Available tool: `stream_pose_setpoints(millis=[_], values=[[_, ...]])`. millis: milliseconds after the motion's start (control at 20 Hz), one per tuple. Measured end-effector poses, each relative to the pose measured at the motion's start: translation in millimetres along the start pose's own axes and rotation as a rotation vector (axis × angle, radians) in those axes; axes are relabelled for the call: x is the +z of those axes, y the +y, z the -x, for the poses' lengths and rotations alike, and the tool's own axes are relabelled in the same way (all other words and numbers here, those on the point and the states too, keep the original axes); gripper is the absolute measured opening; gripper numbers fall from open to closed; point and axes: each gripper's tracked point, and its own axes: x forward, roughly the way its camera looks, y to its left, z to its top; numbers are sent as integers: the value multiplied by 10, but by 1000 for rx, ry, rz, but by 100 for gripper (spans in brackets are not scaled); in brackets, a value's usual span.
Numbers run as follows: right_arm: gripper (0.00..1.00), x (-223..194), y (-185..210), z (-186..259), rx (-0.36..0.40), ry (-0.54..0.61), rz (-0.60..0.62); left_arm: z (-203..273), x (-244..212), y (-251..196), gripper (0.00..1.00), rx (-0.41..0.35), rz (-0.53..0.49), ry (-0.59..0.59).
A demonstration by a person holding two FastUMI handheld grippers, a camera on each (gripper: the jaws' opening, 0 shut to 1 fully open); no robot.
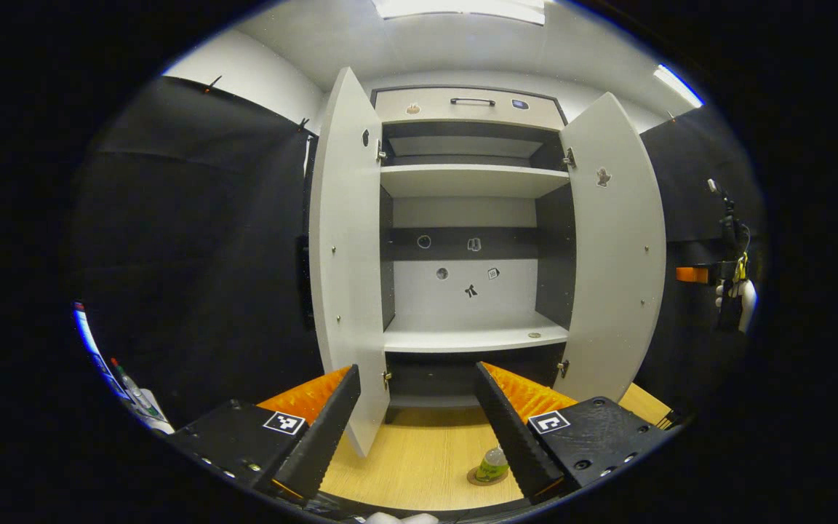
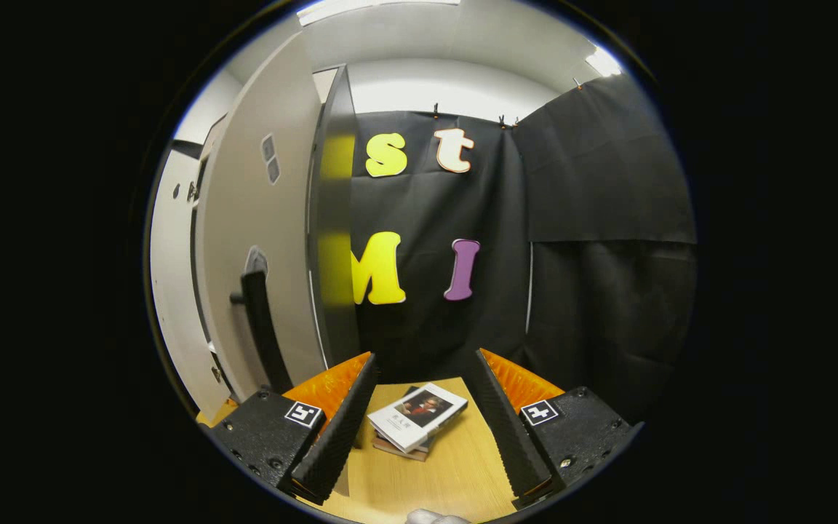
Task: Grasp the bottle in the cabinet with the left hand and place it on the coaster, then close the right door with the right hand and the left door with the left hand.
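The cabinet [image 1: 471,180] stands with both doors swung wide and bare shelves. A small clear bottle [image 1: 494,461] with a green label stands upright on a round coaster [image 1: 479,479] on the wooden table, just left of my left gripper's right finger. My left gripper [image 1: 415,429] is open and holds nothing, hovering between the left door [image 1: 346,255] and the right door [image 1: 615,247]. My right gripper [image 2: 423,429] is also open and holds nothing, to the right of the right door's outer face [image 2: 266,218] and its dark handle [image 2: 259,327].
Stacked books [image 2: 419,422] lie on the wooden table [image 2: 448,473] between my right gripper's fingers. A dark glossy panel [image 2: 333,218] rises beside the door. At the far right a gloved hand [image 1: 735,295] holds the other gripper. Pens [image 1: 132,393] sit at the left edge.
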Motion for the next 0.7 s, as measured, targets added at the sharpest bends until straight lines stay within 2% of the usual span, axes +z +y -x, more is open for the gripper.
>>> stream_pose_setpoints(millis=[150, 350, 450, 550, 600, 650, 700], values=[[82, 56, 98, -108, 73, -4, -24, 93, -15, -151, 95, 22, 5, 12], [80, 37, 438, -218, 180, 9, -51, 168, 39, -242, 95, 50, 5, 11], [82, 22, 741, -201, 275, 25, -63, 187, 39, -236, 93, 66, 4, 14], [83, -5, 796, -206, 265, 29, -52, 187, 35, -217, 93, 82, 7, 20], [78, 5, 828, -164, 266, 36, -26, 210, 41, -206, 95, 89, 9, 19], [78, 49, 860, -170, 263, 25, -17, 212, 37, -190, 95, 96, 11, 19], [78, 46, 908, -160, 262, 29, 2, 210, 30, -173, 92, 103, 15, 21]])
